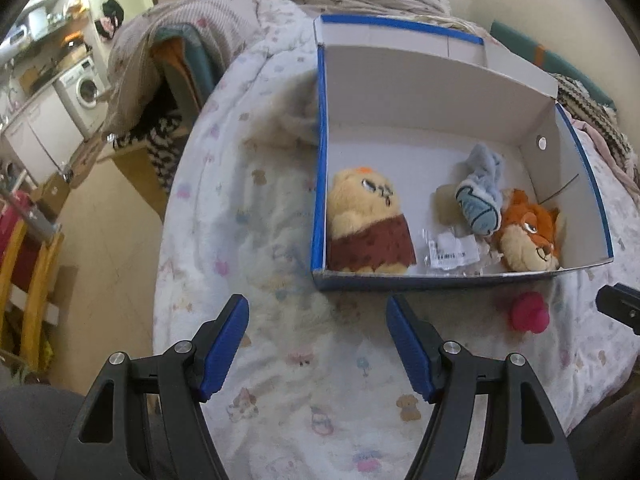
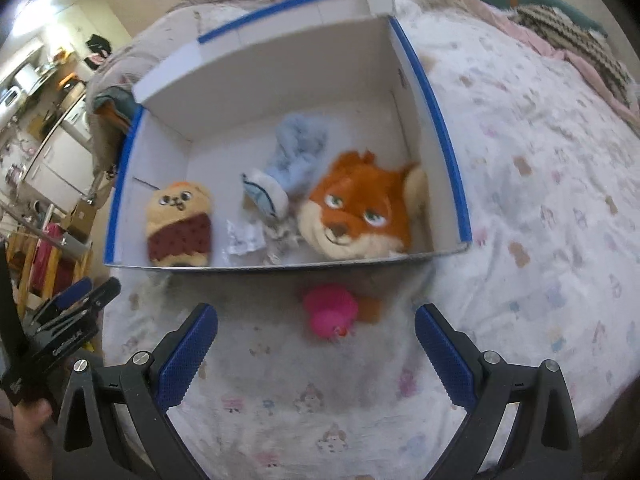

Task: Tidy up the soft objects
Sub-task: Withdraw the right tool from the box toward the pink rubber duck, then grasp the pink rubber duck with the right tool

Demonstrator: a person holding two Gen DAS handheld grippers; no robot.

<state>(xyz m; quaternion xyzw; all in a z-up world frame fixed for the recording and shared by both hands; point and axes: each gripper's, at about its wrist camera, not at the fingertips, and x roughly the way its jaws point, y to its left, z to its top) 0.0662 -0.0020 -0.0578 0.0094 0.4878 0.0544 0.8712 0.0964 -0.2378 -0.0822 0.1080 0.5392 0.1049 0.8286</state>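
An open blue-and-white cardboard box [image 1: 400,92] [image 2: 280,80] lies on the bed. Inside it are a tan plush in a brown wrap [image 1: 370,220] [image 2: 180,224], a light blue plush [image 1: 480,192] [image 2: 288,164] and an orange fox plush [image 1: 528,232] [image 2: 356,212]. A pink soft toy [image 1: 528,312] [image 2: 330,312] lies on the bedspread just outside the box's near wall. My left gripper [image 1: 318,312] is open and empty, in front of the box's near left corner. My right gripper [image 2: 316,320] is open and empty, with the pink toy between and just beyond its fingertips.
The bed carries a white patterned bedspread [image 1: 280,360] [image 2: 540,200]. Folded blankets [image 1: 180,40] are piled at its far end. A floor drop and a wooden rack [image 1: 32,280] are on the left. The left gripper also shows in the right wrist view [image 2: 76,300].
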